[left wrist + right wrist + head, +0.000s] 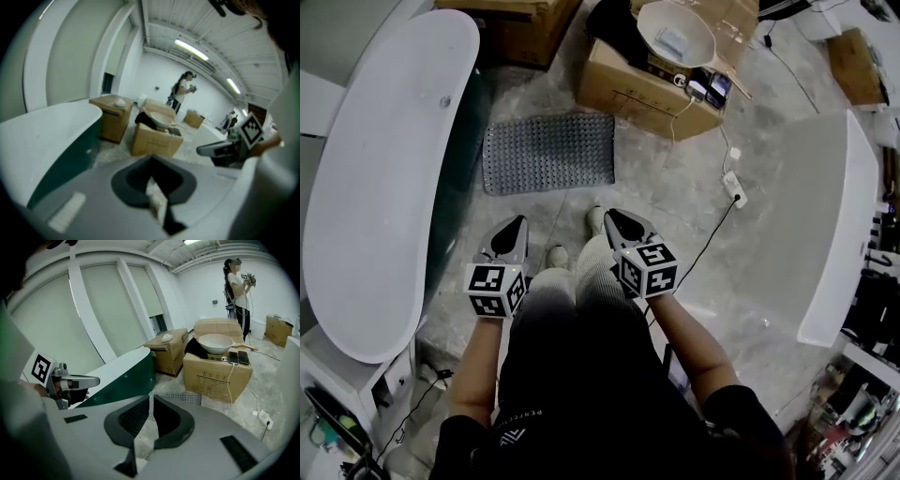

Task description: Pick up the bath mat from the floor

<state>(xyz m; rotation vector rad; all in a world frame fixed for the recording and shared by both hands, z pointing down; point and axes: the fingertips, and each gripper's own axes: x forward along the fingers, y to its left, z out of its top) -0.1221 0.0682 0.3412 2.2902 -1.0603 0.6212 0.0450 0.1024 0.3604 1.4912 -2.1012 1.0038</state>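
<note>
The mat (548, 152) is lying flat on the floor ahead of both hand-held grippers, its long axis running left to right across them. The left hand-held gripper (516, 223) and right hand-held gripper (614, 216) are hovering, jaws pressed together, pinching nothing.

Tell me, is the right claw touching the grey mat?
Apart. The head view shows a strip of floor between the right claw and the mat.
</note>
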